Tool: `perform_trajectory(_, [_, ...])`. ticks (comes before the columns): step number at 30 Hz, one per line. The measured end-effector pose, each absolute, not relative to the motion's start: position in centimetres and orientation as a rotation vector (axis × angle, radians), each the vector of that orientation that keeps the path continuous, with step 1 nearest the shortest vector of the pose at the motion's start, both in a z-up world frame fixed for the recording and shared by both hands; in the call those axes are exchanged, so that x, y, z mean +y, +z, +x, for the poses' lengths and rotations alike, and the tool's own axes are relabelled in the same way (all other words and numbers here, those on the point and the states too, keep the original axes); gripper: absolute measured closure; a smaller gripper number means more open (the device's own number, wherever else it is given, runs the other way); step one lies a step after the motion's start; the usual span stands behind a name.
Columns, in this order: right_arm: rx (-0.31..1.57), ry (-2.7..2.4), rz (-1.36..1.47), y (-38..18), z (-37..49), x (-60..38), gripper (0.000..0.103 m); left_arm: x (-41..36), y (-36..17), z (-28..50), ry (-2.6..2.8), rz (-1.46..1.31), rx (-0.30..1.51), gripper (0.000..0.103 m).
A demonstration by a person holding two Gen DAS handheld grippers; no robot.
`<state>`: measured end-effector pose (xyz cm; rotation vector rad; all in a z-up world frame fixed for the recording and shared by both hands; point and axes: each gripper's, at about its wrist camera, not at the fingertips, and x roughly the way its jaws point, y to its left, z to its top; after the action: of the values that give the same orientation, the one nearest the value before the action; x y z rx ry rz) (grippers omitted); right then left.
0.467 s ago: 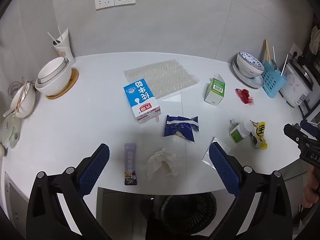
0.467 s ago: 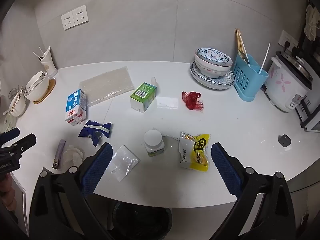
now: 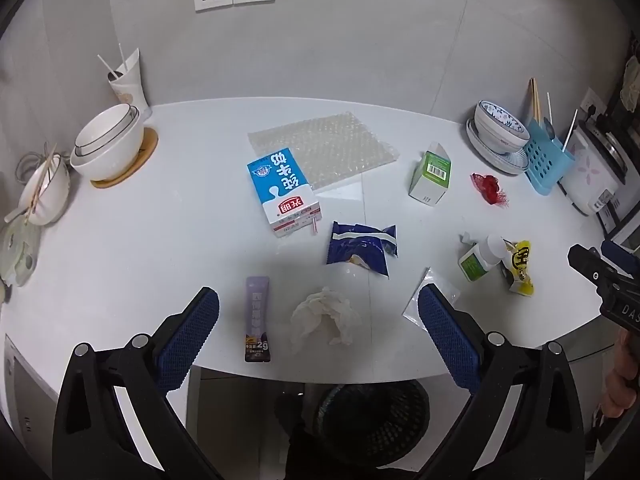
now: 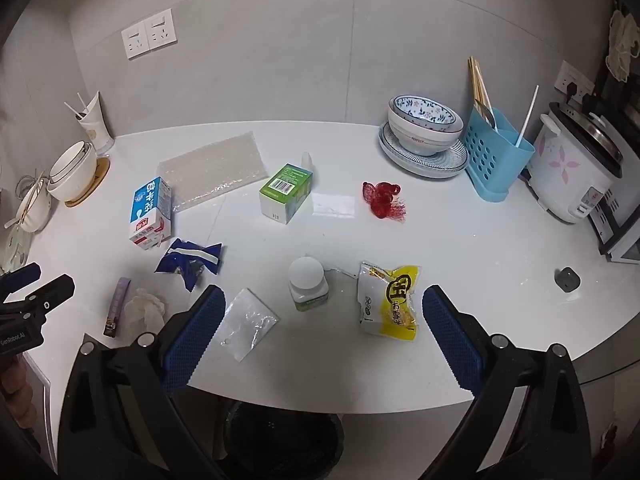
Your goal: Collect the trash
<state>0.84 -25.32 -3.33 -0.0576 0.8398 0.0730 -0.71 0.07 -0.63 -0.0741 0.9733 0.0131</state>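
The trash lies scattered over the white bench (image 3: 120,240). A crumpled white tissue (image 3: 325,316) sits close to the front edge, just beside a slim purple sachet (image 3: 257,319) that lies lengthwise with its dark end toward that edge. Behind them rest a torn dark blue wrapper (image 3: 362,249) and a blue and white milk carton (image 3: 283,192) on its side, one end overlapping a sheet of bubble wrap (image 3: 324,148). Toward the right sit a green and white box (image 4: 285,193), a scrap of red netting (image 4: 383,200), a small white-capped bottle (image 4: 307,283), a yellow snack bag (image 4: 389,305) and a flat clear plastic bag (image 4: 247,324) near the front edge.

The left gripper (image 3: 318,328) hangs above the front edge with its jaws spread wide, the tissue and sachet between its blue pads and nothing held. The right gripper (image 4: 320,326) is likewise spread and empty, framing the bottle and yellow bag.

Against the frame half a second ago, nothing on the bench has shifted, and both grippers sit in nearly the same place.

A black bin (image 3: 372,420) stands below the front edge. Stacked bowls (image 3: 108,140) crowd the left end, and dishes (image 4: 424,136), a blue utensil caddy (image 4: 500,160) and a rice cooker (image 4: 576,176) crowd the right end; the bench between the trash items is bare.
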Motion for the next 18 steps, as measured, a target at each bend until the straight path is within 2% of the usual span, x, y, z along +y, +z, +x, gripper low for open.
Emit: perform_trajectory(18, [0.84, 0.074, -0.063, -3.18, 1.01, -24.84, 0.008, -0.01, -0.74, -0.85, 0.029, -0.091, 0.981, 0.006])
